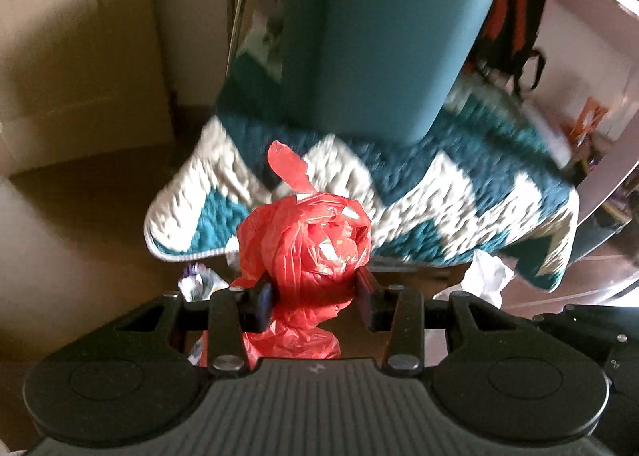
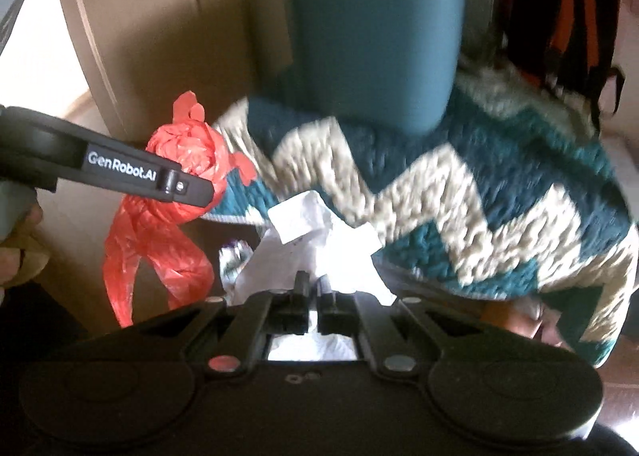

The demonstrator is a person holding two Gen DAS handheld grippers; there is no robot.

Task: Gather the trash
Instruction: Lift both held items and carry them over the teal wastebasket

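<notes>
A crumpled red plastic bag [image 1: 307, 232] sits between the pads of my left gripper [image 1: 315, 292], which is shut on it; its loose tail hangs below the fingers. In the right wrist view the same red bag [image 2: 179, 152] dangles from the left gripper [image 2: 199, 192] at the left. My right gripper [image 2: 313, 288] is shut on a wad of crumpled white paper [image 2: 311, 252]. That paper [image 1: 487, 276] also shows at the lower right of the left wrist view. A tall teal bin [image 1: 379, 36] [image 2: 375, 24] stands ahead of both grippers, its top out of frame.
The bin stands on a teal and cream zigzag rug [image 1: 459, 184] [image 2: 479, 184]. A small shiny wrapper [image 1: 195, 280] [image 2: 231, 256] lies on the brown floor below. A black and orange backpack [image 2: 559, 16] leans at the back right. Beige cabinet panels [image 1: 80, 36] rise on the left.
</notes>
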